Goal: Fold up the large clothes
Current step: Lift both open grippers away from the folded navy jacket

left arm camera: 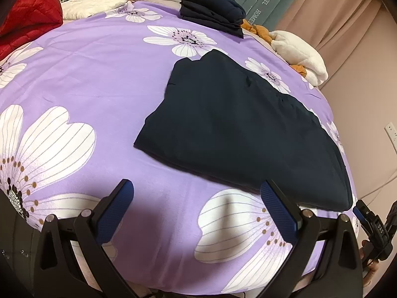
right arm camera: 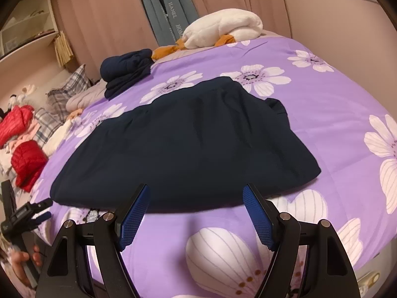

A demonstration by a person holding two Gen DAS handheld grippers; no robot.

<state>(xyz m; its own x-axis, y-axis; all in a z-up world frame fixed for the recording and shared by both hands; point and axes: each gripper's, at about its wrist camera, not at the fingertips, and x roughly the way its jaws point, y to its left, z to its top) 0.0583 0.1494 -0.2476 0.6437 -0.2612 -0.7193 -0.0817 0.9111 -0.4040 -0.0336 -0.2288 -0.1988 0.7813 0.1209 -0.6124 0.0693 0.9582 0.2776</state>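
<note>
Left wrist view looks down on a purple bedspread (left arm camera: 104, 79), smooth and soft-looking, printed with big white flowers whose petals carry thin grey lines and whose centres are dotted brown and black. On it lies one large dark navy garment (left arm camera: 235, 134), folded into a flat, roughly four-sided slab of matte cloth with a few shallow creases; it sits right of the middle, near the bed's right edge. Behind it, at the far edge of the spread, rests a second, smaller pile of dark navy clothes (left arm camera: 213, 7), folded thick and rounded on top. A white fluffy bundle (left arm camera: 300, 52) with orange cloth (left arm camera: 258, 31) tucked against it lies beside that pile. One red quilted jacket (left arm camera: 27, 15) shows at the far left in this view. Pink curtains (left arm camera: 330, 17) hang in long folds behind, with a grey-green lettered strip between them.

Right wrist view shows the same garment (right arm camera: 183, 144) straight ahead, its near hem just beyond the fingertips.

Two tongs are in sight, black frames with ribbed blue pads. The left gripper (left arm camera: 197, 193) stands spread wide over bare bedspread, nothing between its pads. The right gripper (right arm camera: 196, 196) is likewise spread, empty, apart from the garment's hem.
</note>
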